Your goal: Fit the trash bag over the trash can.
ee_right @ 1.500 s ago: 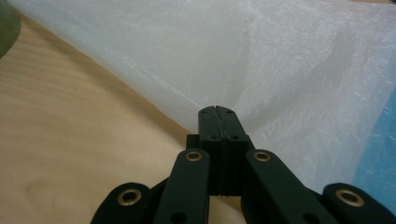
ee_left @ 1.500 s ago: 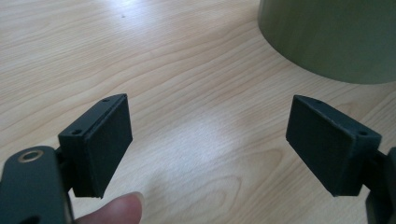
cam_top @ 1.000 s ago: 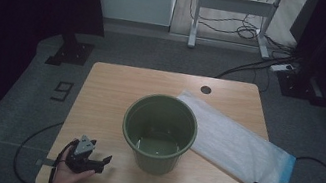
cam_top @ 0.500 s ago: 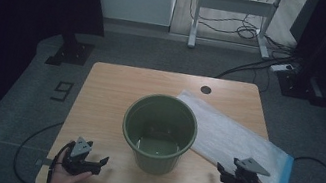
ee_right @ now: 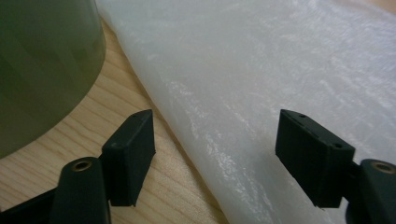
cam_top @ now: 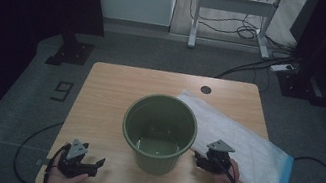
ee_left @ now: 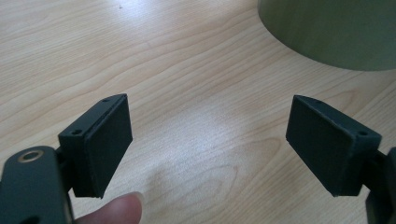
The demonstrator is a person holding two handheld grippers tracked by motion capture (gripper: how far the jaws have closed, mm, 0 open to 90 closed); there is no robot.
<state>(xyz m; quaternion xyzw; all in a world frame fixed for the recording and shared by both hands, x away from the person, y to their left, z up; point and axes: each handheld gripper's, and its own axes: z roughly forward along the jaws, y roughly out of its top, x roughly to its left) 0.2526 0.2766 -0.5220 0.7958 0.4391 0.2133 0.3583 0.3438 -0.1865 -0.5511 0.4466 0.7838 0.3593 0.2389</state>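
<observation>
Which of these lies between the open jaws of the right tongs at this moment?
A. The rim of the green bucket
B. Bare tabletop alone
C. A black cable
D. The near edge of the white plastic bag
D. In the right gripper view the right tongs stand open, and the edge of the white plastic bag runs between the jaws, with the green bucket off to the side.

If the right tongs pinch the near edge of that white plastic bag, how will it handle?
Probably floppy: the white plastic bag lies flat, thin and wrinkled on the table, so it should drape from the right tongs. Likely light. Its glossy film may slip, and one edge by the green bucket could drag there.
</observation>
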